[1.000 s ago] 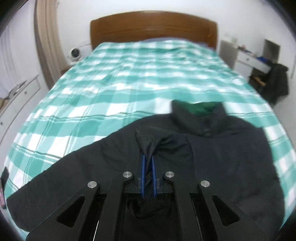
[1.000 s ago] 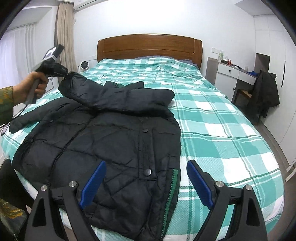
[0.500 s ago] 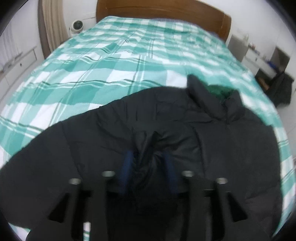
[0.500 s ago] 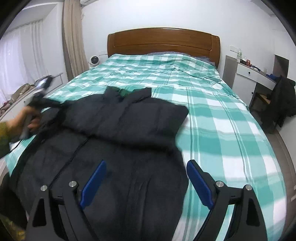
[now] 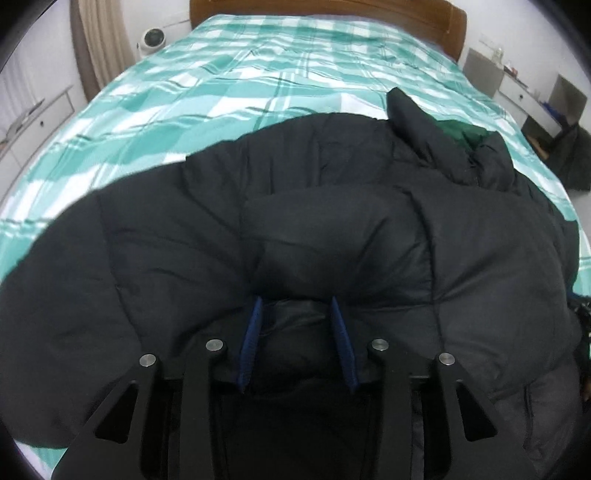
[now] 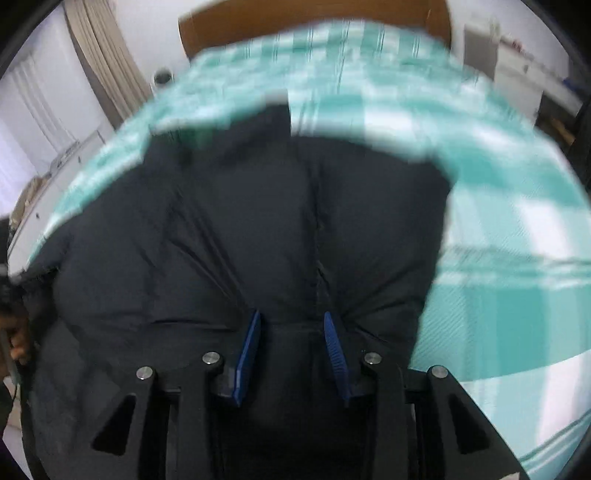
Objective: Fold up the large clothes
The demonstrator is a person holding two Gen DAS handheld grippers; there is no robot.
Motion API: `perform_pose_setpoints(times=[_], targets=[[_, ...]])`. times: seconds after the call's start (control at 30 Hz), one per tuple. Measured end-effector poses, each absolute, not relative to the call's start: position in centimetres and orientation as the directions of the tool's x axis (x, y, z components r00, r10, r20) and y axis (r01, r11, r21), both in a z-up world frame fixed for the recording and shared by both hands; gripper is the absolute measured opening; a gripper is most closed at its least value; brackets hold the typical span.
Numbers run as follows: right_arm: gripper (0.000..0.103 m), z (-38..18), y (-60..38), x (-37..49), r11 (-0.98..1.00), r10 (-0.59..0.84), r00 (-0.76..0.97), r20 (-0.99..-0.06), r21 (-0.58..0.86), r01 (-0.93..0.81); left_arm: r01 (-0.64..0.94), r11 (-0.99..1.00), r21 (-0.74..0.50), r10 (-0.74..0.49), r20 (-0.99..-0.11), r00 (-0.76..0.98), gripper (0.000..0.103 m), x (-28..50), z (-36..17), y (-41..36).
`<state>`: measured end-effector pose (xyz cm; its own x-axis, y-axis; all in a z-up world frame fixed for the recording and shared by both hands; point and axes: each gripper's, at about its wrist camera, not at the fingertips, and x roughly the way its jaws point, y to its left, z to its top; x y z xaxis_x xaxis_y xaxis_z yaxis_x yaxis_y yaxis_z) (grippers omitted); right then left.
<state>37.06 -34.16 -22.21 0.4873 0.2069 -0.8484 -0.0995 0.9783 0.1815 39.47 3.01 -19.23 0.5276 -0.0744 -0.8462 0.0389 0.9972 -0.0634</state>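
Between the blue pads of both grippers, left point(image 5: 297, 339) and right point(image 6: 291, 354), puffy folds of the black quilted down jacket point(image 5: 332, 229) are being closed on; it lies spread ahead on the green-checked bed point(image 5: 221, 74). A folding grasp appears underway; next, a firm pinch and lift are called for.

A wide bed under a teal-and-white checked cover point(image 5: 258, 74) fills the room, with a brown wooden headboard point(image 5: 436, 14) at its far end. Beside it sits a small round white fan point(image 5: 153, 37) (just by the beige curtain point(image 5: 103, 44)). A white desk with drawers point(image 5: 517, 92) stands on the other side.
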Motion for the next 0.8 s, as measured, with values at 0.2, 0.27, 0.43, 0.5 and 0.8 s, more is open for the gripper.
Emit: perform_pose_setpoints(times=[0.2,0.27,0.43,0.5,0.8], targets=[[0.037,-17.8,-35.2,37.8,0.974,0.22,0.537,-0.815,0.214,-0.074,0.043,0.995,-0.092,-0.1,-0.817,0.568,0.04,38.8,-19.9,3.4],[0.039,-16.2,-35.7,38.9,0.981,0.182,0.589,-0.787,0.189,-0.05,0.038,0.994,-0.103,-0.106,-0.807,0.581,0.04,38.4,-20.1,3.4],[0.045,-19.6,-37.6,43.2,0.982,0.107,0.527,-0.843,0.172,0.076,0.04,0.994,-0.097,-0.102,-0.801,0.591,0.04,38.3,-20.4,3.2],[0.045,-21.8,-37.4,43.6,0.982,0.099,0.492,-0.865,0.164,0.091,0.044,0.994,-0.104,-0.109,-0.799,0.591,0.04,38.2,-20.5,3.2],[0.053,-17.5,-34.6,37.2,0.985,0.142,0.591,-0.794,0.171,-0.007,0.045,0.992,-0.118,-0.121,-0.788,0.604,0.041,37.9,-20.6,3.6]])
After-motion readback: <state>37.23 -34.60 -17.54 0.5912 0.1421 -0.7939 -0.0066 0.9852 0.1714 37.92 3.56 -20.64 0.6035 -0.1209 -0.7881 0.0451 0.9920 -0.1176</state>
